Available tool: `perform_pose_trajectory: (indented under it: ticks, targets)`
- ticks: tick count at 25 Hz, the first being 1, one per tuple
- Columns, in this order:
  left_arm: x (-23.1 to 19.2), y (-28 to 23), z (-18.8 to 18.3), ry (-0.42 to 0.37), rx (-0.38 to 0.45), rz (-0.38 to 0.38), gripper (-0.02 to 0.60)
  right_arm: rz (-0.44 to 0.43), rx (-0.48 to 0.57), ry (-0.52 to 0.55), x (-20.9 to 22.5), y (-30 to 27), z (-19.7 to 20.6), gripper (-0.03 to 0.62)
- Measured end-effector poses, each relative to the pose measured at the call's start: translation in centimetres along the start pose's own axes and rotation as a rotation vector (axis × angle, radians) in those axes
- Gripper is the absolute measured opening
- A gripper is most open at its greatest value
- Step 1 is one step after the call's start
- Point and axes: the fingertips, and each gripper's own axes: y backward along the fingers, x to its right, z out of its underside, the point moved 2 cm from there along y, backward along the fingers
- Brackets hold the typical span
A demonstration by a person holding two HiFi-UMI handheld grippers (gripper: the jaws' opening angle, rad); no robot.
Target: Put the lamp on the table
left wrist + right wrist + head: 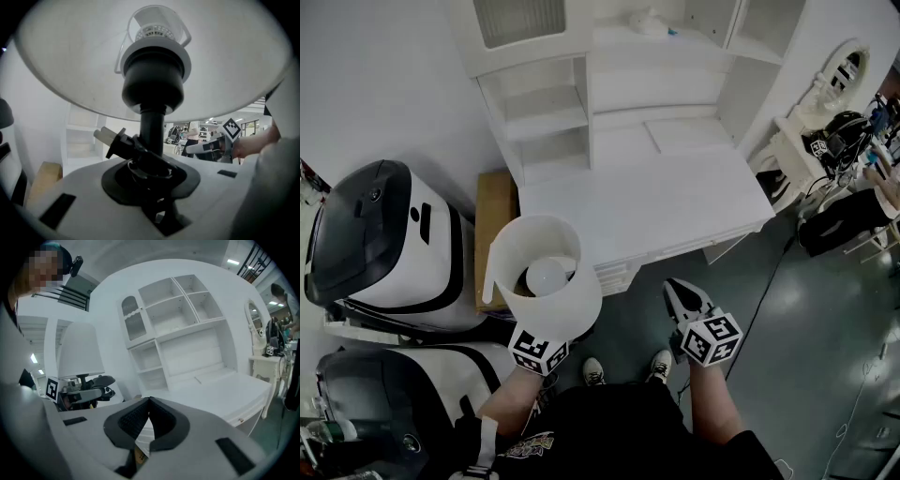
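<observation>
You're mid-carry, your left gripper [149, 166] clamping the table lamp [152, 84] by its stem and your right gripper [148, 416] closed on nothing — next, reach far over the white desk [675, 202] and lower it upright.

My left tool [150, 164] has the lamp [542, 281] in it, over the floor [806, 309], just before the front left corner of the bench [675, 202]. My right tool [680, 292] is to the right of the lamp, also short of the bench. Shelves [546, 122] stand on the back of the bench. A box [495, 216] sits left of the bench, with two machines [384, 244] further left.
</observation>
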Motion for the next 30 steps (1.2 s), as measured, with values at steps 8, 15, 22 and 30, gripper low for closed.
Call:
perform_pose_trajectory:
  ticks: [8,15,22,30]
  targets:
    - [0.2,0.2,0.0,0.009,0.003,-0.005,0.097,-0.02,-0.005,0.004,-0.3,0.1,0.1,0.025]
    - [0.2,0.6,0.0,0.007,0.006,-0.007,0.098,-0.034,-0.008,0.029,-0.9,0.3,0.3,0.026]
    - [0.2,1.0,-0.2,0.006,0.017,-0.001,0.098,-0.029,-0.001,0.023,-1.3,0.6,0.0,0.026]
    - [0.1,1.0,-0.2,-0.001,0.026,0.021,0.097,-0.008,0.013,0.026,-1.7,0.7,0.1,0.026]
